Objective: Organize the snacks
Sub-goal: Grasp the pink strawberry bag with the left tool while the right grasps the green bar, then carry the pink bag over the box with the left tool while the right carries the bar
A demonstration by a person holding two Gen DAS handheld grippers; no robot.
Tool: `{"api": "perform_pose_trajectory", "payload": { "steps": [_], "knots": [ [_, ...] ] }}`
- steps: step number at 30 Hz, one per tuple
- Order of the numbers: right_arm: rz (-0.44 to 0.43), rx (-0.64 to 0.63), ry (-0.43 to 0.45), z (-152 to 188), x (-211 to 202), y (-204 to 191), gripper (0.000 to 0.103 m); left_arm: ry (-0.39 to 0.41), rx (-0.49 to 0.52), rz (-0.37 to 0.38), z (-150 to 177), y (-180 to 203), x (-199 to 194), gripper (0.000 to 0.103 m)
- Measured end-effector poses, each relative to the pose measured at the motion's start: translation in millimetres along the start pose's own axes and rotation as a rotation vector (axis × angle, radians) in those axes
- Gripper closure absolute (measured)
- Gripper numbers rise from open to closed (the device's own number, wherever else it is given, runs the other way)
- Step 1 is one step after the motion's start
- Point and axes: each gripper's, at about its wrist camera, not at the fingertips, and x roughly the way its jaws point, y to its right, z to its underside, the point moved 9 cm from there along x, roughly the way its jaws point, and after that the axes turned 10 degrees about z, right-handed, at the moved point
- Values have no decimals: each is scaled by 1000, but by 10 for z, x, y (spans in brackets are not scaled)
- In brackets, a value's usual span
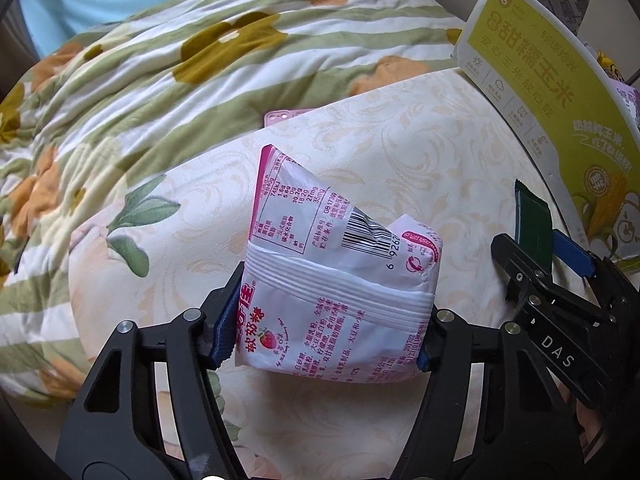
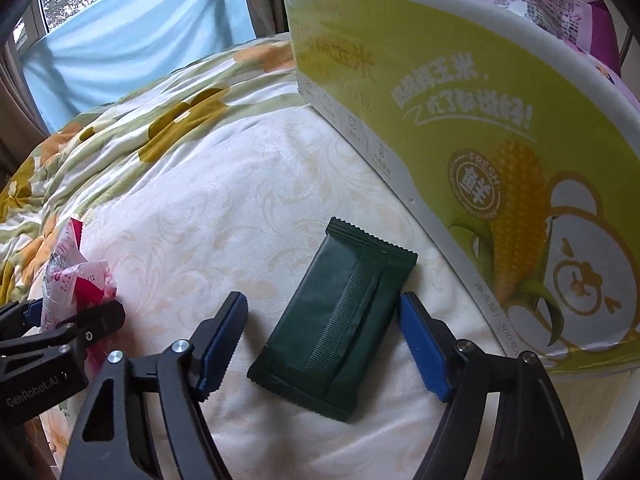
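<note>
On the bed (image 2: pixel 224 200), left claw (image 1: pixel 326 328) grips the pink bag (image 1: pixel 336 280); right claw (image 2: pixel 322 344), unclenched, straddles the green packet (image 2: pixel 336 328); close squarely, then lift toward the box (image 2: pixel 480 128).

Left gripper (image 1: pixel 326 322) points steeply down, jaws clamped on both sides of the pink-and-white snack packet (image 1: pixel 336 280). Right gripper (image 2: pixel 320 344) also angled down, just beside it, jaws spread either side of the dark green packet (image 2: pixel 336 320); right pad at the packet's edge, left pad clear.
</note>
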Motion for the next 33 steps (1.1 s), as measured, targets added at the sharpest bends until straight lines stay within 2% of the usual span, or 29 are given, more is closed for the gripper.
{"api": "perform_pose_trajectory", "payload": {
  "steps": [5, 10, 12, 14, 19, 24, 28, 33],
  "knots": [
    [-19, -79, 8, 56, -56, -164, 43, 5, -24, 2, 47, -53, -45, 45],
    [-25, -91, 25, 56, -45, -195, 48, 10, -21, -11, 92, -85, -87, 52],
    [-29, -96, 35, 37, -39, -195, 58, 16, -32, -10, 105, -107, -104, 53],
    [-37, -108, 44, 13, -38, -219, 62, 24, -43, -5, 117, -122, -123, 54],
    [-70, -110, 45, -14, -67, -245, 63, 42, -75, 12, 135, -141, -213, 56],
    [-114, -130, 99, -140, -323, -282, 63, 82, -96, 24, 81, -81, -464, 56],
    [-174, -139, 165, -346, -722, -276, 63, 143, -85, 30, -73, 102, -830, 56],
    [-265, -136, 246, -665, -1302, -94, 63, 230, -44, 19, -337, 524, -1341, 56]
  ]
}}
